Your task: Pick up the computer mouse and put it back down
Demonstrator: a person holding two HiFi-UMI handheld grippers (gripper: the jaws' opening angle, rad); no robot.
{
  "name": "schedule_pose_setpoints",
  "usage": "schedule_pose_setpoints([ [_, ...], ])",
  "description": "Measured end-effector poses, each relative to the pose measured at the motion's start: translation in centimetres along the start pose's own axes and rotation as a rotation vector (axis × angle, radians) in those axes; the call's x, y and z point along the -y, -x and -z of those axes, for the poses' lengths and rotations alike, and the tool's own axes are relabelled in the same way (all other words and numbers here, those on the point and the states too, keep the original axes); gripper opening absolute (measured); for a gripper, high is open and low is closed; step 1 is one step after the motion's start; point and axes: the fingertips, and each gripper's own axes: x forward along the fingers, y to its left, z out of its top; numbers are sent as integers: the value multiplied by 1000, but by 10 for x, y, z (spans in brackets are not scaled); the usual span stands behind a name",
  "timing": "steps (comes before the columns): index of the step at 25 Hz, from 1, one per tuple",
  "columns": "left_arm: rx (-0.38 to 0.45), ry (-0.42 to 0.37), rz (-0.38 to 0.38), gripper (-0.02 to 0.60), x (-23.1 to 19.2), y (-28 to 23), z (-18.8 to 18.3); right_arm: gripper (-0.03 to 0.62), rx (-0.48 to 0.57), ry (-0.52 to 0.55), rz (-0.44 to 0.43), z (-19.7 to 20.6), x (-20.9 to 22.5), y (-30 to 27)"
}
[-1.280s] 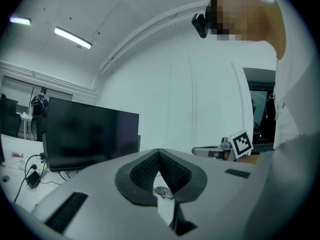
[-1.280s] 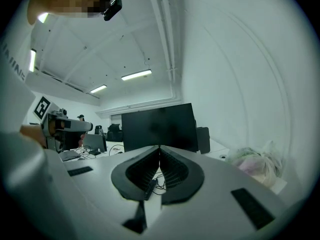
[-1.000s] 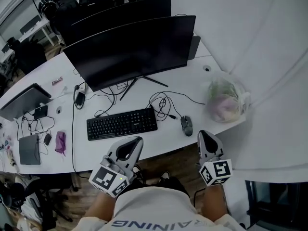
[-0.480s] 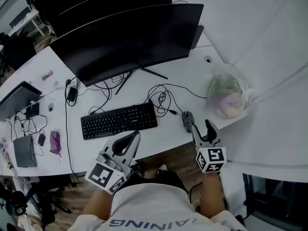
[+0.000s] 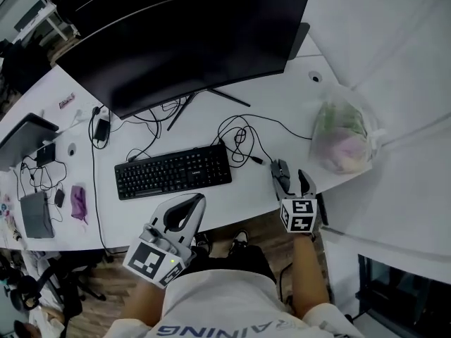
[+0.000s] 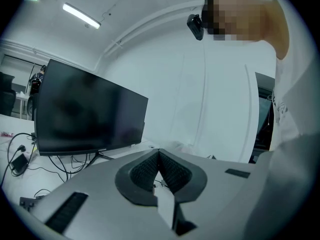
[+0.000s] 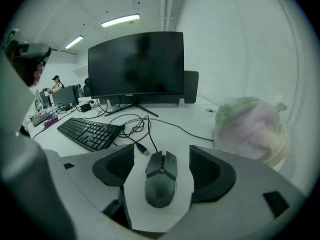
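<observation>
The right tongs (image 5: 293,183) are being opened wide, having been brought down from a clenched hover. The computer mouse (image 7: 160,180) is now being straddled, untouched, between the jaws on the counter (image 7: 195,114), so the grasp is only being set up. The left tongs (image 6: 159,170) are being kept clenched and empty, off to the left.

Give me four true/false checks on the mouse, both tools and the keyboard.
1. The computer mouse lies on the desk between the jaws of the right tool. True.
2. The right tool is clamped on the mouse. False: its jaws are opening, with the pads clear of the mouse.
3. The left tool is shut with nothing in it. True.
4. In the head view, the keyboard lies right of the mouse. False: it lies left of it.
</observation>
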Motion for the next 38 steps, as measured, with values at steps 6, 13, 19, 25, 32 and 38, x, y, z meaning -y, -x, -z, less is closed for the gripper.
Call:
schedule_pose_setpoints([
  [6,-29,10,-25,5,-3,-5,8,344,-59,-16,-17,28,3,-29],
  [13,-61,21,-51,5,-4,-4,18,357,-105,-7,-30,47,-1,-53],
  [19,-73,45,-56,5,-5,-3,22,359,-115,19,2,55,3,-67],
  [25,-68,63,-60,5,-6,0,22,357,-125,6,4,56,3,-70],
  [32,-58,61,-54,5,-3,2,20,318,-133,5,-14,55,3,-70],
  [38,-21,56,-61,5,-4,11,9,316,-78,-42,2,46,5,-57],
])
